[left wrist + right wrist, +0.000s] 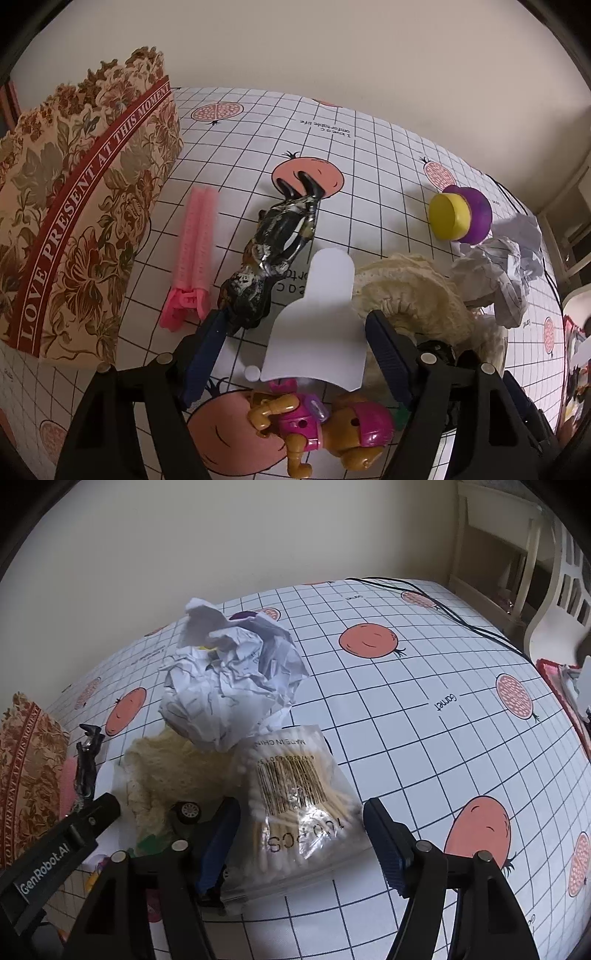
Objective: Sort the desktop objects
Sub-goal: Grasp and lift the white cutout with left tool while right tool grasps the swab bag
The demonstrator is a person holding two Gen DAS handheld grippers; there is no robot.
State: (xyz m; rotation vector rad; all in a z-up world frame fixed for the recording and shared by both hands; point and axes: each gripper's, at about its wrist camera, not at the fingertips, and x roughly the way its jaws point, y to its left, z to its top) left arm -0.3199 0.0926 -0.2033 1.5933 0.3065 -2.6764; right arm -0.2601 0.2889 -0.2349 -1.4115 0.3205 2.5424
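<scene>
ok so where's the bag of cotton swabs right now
In the right wrist view the bag of cotton swabs lies on the tablecloth between the open right gripper fingers, just below the crumpled paper, with the cream knitted cloth to its left.

Crumpled paper [231, 681] and cotton-swab bag [295, 794] block ahead; tablecloth [424, 738] rightward lies bare.

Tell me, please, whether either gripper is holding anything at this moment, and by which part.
Nothing is held. The left gripper is open around a white card, not pinching it, and the right gripper is open astride the cotton swab bag.
</scene>
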